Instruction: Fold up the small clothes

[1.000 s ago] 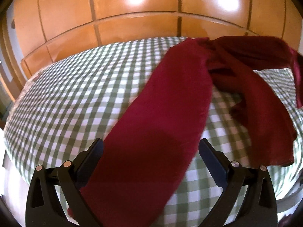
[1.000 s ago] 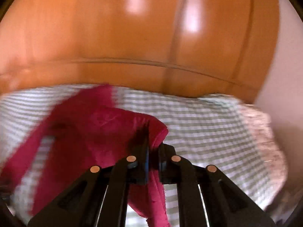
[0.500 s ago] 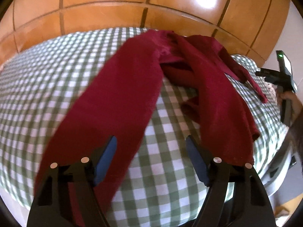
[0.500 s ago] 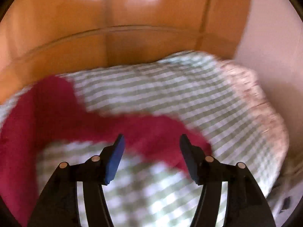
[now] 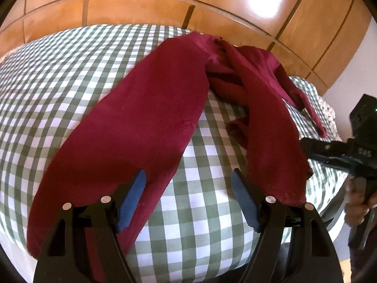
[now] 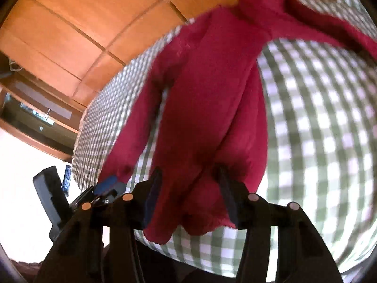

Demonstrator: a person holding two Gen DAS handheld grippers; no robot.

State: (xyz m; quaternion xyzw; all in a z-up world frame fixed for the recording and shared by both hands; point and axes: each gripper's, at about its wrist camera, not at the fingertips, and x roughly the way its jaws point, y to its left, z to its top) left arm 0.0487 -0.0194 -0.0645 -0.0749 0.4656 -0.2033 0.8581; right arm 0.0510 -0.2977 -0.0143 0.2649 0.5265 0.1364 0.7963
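Garment (image 5: 146, 118), dark red, lies spread on green-checked bed cover (image 5: 70, 70); left view shows both legs splayed apart plus right gripper (image 5: 329, 151) in a hand (image 5: 358, 202) at the bed's right edge, right view shows only one leg's hem up close. Left gripper (image 5: 188, 202) fingers apart over bare cover between the legs, narrowed from a second ago. Right gripper (image 6: 190, 200) jaws, then clamped on cloth, sprang open and have just been closing, hem between them, pads seemingly not pressing; wooden panels (image 5: 141, 4) behind.

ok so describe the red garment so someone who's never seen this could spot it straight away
Start at the bed with the green and white checked cover, in front of glossy wooden panelling. The dark red garment sprawls across it in two long strips joined at the far end. It is the only plain-coloured thing on the checks.
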